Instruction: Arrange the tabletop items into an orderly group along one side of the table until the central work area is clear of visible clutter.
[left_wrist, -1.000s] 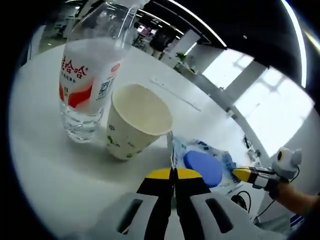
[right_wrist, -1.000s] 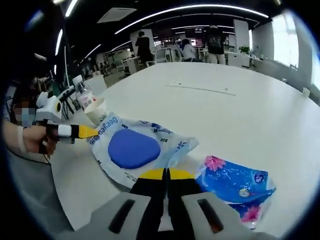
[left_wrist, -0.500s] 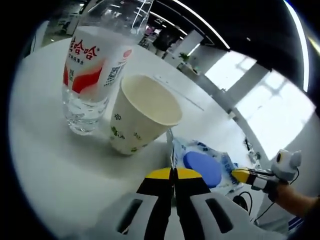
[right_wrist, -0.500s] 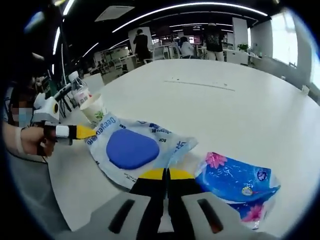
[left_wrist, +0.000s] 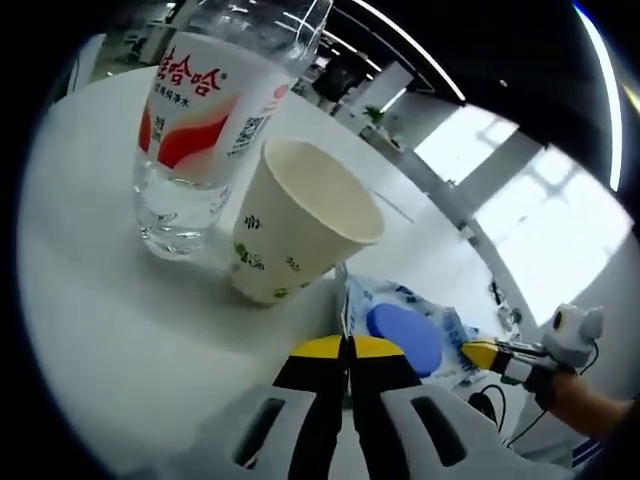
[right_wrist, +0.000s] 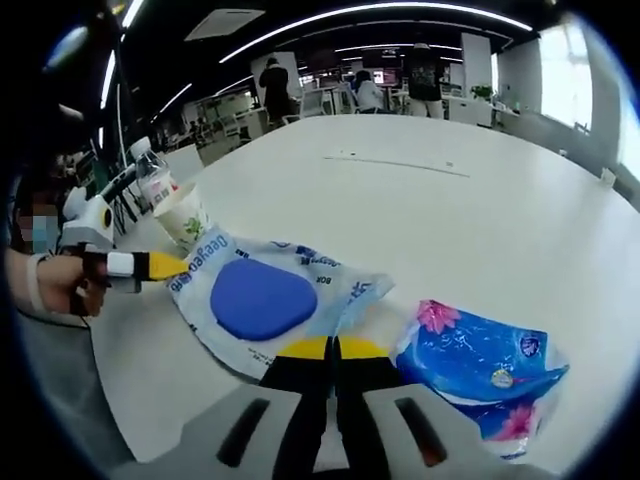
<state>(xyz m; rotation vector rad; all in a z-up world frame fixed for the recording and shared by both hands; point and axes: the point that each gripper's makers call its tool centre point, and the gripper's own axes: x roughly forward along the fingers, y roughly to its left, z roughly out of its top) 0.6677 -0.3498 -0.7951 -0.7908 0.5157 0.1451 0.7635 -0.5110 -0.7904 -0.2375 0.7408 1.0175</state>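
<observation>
- The left tongs (left_wrist: 350, 345) and right tongs (right_wrist: 331, 347) are each clamped on an edge of the wipes pack (right_wrist: 265, 298), near the tabletop (right_wrist: 420, 210) edge.
- Pulling apart could rip it.
- Sliding it left could tip the paper cup (left_wrist: 295, 235), just beside the water bottle (left_wrist: 205, 130).
- The blue bag (right_wrist: 480, 365) could get bumped.

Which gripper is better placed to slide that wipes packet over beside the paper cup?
Left, likely. The left gripper pinches the wipes packet at the edge nearest the paper cup; the right gripper pinches the far edge.
</observation>
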